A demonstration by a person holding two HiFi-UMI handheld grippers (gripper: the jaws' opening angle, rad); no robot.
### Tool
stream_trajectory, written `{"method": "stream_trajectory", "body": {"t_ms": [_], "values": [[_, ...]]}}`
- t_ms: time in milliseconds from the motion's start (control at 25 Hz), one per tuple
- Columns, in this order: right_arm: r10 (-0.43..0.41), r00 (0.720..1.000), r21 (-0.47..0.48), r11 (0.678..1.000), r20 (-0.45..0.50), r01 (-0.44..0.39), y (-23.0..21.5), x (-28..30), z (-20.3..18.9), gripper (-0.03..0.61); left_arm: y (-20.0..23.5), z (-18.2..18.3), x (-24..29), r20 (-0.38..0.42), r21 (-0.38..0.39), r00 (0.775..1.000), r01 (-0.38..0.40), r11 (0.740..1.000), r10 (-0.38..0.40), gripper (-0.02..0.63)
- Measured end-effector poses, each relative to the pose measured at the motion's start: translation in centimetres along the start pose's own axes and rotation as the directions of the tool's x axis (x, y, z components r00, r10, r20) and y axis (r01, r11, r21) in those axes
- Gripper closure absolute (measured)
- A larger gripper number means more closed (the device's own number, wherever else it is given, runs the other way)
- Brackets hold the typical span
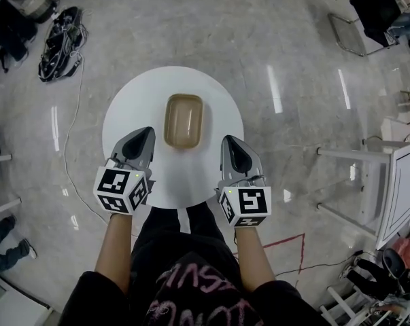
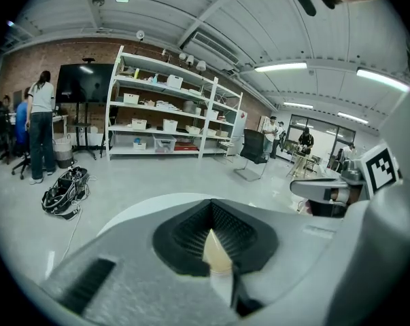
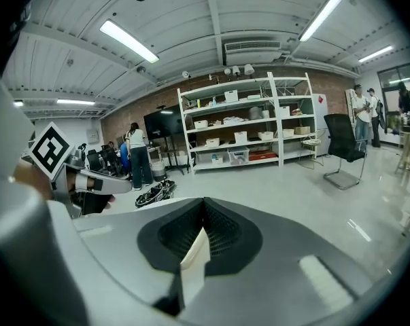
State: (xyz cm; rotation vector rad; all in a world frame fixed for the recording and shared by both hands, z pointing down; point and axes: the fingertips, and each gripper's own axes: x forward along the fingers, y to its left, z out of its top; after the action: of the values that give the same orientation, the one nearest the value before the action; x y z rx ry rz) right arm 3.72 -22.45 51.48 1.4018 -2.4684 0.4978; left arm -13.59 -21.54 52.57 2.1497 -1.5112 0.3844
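Left gripper (image 1: 145, 136) and right gripper (image 1: 230, 144) — jaws pressed together — flank the tan tub (image 1: 183, 121) on the table (image 1: 126, 107).

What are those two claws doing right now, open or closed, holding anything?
Left claw: closed, holding nothing, beside the tan tray.
Right claw: closed, holding nothing.

Tan rectangular basin (image 1: 183, 121), with rounded corners and a raised rim, is sitting upright, open side up, on the round white table (image 1: 123, 124). It is lying just off the table's centre toward 1 o'clock, its long axis running 12 to 6 o'clock.
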Motion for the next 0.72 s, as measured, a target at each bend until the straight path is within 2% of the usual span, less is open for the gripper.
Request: {"method": "stream_trajectory", "body": {"t_ms": [440,720], "values": [[-0.022,0.999,0.027,0.999,-0.027,0.023,0.7,2.1,-2.5,0.568,2.0,-2.8,2.0,-0.042,-0.026,0.999,0.019,0.999,-0.021,0.615],[-0.03,0.998,0.031,0.999,-0.062,0.032,1.0,3.2,-4.9,0.568,2.9,-5.2,3.7,-0.083,-0.053,0.995,0.054,0.997,-0.058,0.572]]}}
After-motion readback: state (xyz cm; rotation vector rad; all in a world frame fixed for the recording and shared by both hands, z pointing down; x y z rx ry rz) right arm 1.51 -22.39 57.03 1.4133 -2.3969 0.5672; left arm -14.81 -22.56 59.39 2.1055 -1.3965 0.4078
